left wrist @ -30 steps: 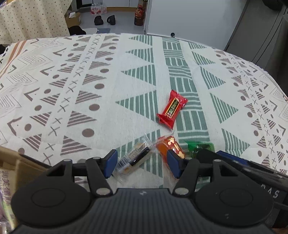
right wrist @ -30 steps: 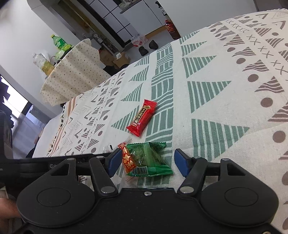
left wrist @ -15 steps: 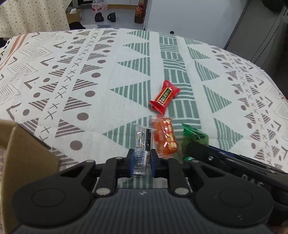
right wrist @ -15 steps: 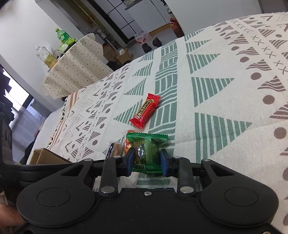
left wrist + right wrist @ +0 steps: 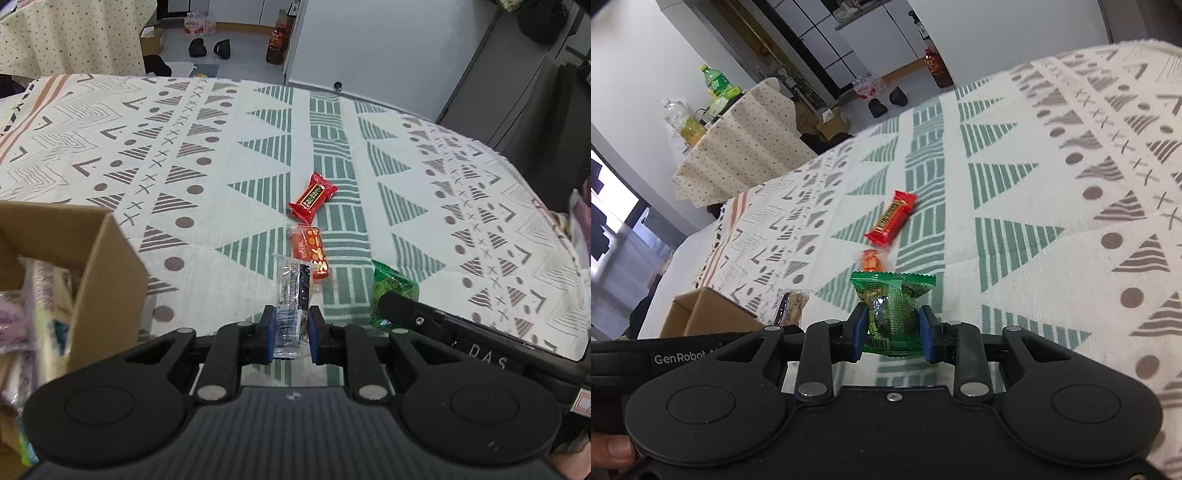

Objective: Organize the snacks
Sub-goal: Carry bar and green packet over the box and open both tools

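Two hand-held grippers are working side by side over a patterned tablecloth (image 5: 221,155), each pinching one wrapped snack. The left gripper (image 5: 291,334) is clamping the near end of a clear-wrapped snack bar (image 5: 293,291), whose long axis is running straight away from the fingers, in line with them. The right gripper (image 5: 893,328) is squeezing a green snack packet (image 5: 892,306) across its width, the sealed top edge standing up beyond the blue pads.

The cardboard box (image 5: 107,273) is sitting just to the left of the left gripper, its open top already showing other packets inside; in the right wrist view the same box (image 5: 701,314) is lying farther off, past the left tool. The left hand is therefore the nearer one, and a short sideways carry is probably all its bar is needing, while the green packet is facing a longer trip across its neighbour.

Two snacks are waiting on the cloth ahead: an orange packet (image 5: 310,251) just beyond the bar's far end, and a red packet (image 5: 313,197) beyond that, lying on a diagonal. Whether the held bar is touching the orange packet is hard to judge from this angle.
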`<state>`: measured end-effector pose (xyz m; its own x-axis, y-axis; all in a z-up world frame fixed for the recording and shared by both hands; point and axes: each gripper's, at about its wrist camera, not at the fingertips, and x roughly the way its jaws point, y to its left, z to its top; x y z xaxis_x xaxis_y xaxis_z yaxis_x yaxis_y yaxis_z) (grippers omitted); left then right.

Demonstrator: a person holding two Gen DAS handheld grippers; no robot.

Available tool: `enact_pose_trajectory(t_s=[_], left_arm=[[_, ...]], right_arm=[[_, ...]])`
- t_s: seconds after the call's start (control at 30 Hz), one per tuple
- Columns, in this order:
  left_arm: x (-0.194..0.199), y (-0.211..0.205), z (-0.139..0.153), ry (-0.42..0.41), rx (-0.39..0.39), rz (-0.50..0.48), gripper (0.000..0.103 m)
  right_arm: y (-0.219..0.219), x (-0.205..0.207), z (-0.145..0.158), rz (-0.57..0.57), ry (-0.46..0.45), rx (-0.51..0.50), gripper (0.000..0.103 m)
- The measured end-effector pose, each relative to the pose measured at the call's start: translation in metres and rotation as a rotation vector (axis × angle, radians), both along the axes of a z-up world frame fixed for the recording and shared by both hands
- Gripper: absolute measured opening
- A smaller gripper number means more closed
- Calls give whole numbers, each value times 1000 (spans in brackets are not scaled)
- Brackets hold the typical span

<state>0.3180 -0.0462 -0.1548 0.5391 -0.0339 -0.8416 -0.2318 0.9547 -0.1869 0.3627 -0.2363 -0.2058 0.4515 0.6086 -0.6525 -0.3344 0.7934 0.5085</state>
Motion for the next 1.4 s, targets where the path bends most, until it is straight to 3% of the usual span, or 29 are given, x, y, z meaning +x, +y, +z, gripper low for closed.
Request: enact_pose_trajectory(t_s=[0.6,0.97,1.4], left_arm=[[-72,35,62,-107,-50,33,17],[-100,72,88,-166,-83,88,17],[-122,123,100,-206,-113,150,17]], right_arm=[[5,-62,69,-55,-86,13,29],[41,-87,111,-18,-160,21,29],[95,-101,132,39,-199,9,29]])
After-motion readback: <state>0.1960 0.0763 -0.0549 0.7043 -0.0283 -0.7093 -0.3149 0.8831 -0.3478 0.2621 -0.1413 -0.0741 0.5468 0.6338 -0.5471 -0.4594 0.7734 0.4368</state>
